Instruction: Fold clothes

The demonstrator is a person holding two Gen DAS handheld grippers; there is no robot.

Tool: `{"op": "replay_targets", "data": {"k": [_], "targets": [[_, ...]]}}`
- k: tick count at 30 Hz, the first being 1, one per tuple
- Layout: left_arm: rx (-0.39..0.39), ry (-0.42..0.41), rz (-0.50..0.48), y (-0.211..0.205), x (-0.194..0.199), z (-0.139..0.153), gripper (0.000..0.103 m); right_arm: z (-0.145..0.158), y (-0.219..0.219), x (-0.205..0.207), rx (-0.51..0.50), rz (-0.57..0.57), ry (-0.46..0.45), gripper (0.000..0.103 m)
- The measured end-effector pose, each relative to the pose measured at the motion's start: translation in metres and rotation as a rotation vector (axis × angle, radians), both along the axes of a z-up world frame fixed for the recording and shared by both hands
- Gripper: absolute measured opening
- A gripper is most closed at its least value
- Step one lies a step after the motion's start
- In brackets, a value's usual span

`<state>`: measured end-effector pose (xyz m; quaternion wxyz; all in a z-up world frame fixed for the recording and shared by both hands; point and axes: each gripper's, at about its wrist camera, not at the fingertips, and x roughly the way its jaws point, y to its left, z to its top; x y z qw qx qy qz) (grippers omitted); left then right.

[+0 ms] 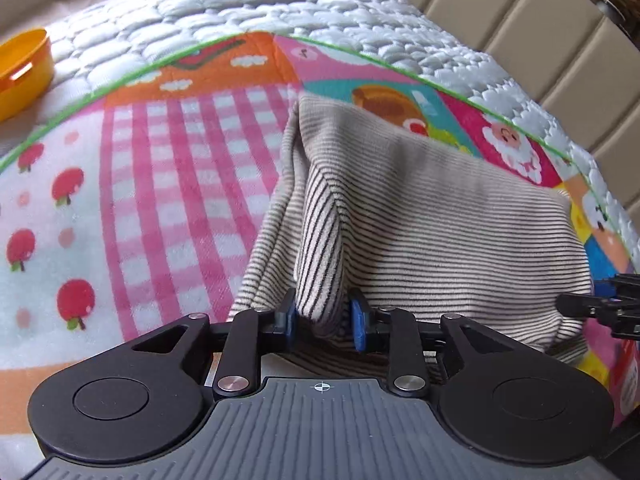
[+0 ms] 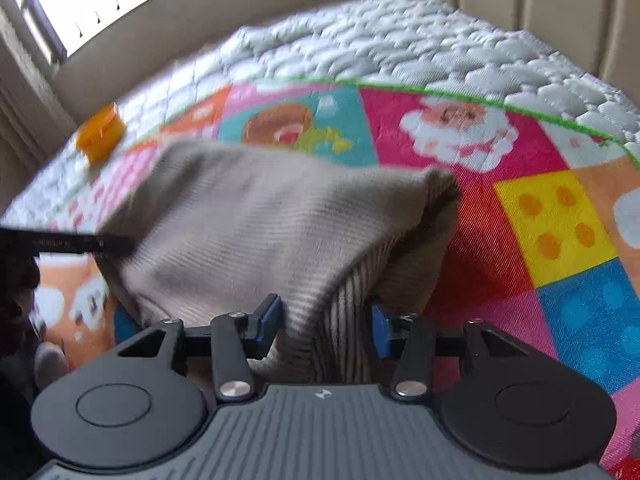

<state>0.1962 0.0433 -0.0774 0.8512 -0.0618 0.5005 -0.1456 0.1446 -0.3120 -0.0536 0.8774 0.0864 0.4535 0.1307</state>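
Lying on a colourful blanket, the striped garment has a bunched corner between each gripper's part-open jaws: left gripper, right gripper; whether pads press, I cannot tell.

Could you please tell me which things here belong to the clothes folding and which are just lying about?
Part of the job:
striped garment
left gripper
right gripper

Just lying about:
orange bowl
colourful blanket
white quilt
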Motion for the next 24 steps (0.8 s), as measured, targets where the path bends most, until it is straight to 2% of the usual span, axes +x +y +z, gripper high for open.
{"op": "replay_targets", "data": {"k": [3, 5, 6, 7, 9, 12, 14, 16, 18, 22, 24], "targets": [[-0.006, -0.057, 0.049, 0.009, -0.005, 0.019, 0.046, 0.011, -0.021, 0.003, 0.027, -0.121, -0.05, 0.057], [-0.022, -0.083, 0.075, 0.013, -0.012, 0.032, 0.054, 0.017, -0.03, 0.008, 0.022, -0.151, -0.079, 0.067], [-0.046, -0.08, 0.069, 0.013, -0.017, 0.036, 0.057, 0.019, -0.031, 0.013, 0.005, -0.159, -0.091, 0.068], [-0.087, -0.061, 0.052, 0.011, -0.022, 0.038, 0.059, 0.019, -0.029, 0.019, -0.035, -0.151, -0.103, 0.068], [-0.19, 0.023, 0.015, 0.001, -0.027, 0.033, 0.074, 0.015, -0.02, 0.036, -0.142, -0.113, -0.129, 0.072], [-0.333, 0.159, -0.026, -0.015, -0.03, 0.017, 0.075, -0.003, -0.003, 0.062, -0.339, -0.031, -0.151, 0.074], [-0.357, 0.212, -0.007, -0.025, -0.024, 0.0, 0.074, -0.018, 0.005, 0.074, -0.432, 0.029, -0.143, 0.078], [-0.338, 0.227, 0.023, -0.031, -0.014, -0.014, 0.07, -0.026, 0.006, 0.076, -0.455, 0.058, -0.131, 0.078], [-0.297, 0.205, 0.046, -0.031, -0.001, -0.021, 0.057, -0.03, 0.005, 0.072, -0.458, 0.078, -0.123, 0.078], [-0.224, 0.138, 0.045, -0.03, 0.028, -0.017, 0.058, -0.031, 0.003, 0.053, -0.45, 0.129, -0.106, 0.078], [-0.166, 0.078, 0.036, -0.033, 0.044, -0.012, 0.058, -0.03, 0.007, 0.04, -0.455, 0.167, -0.093, 0.078]]}}
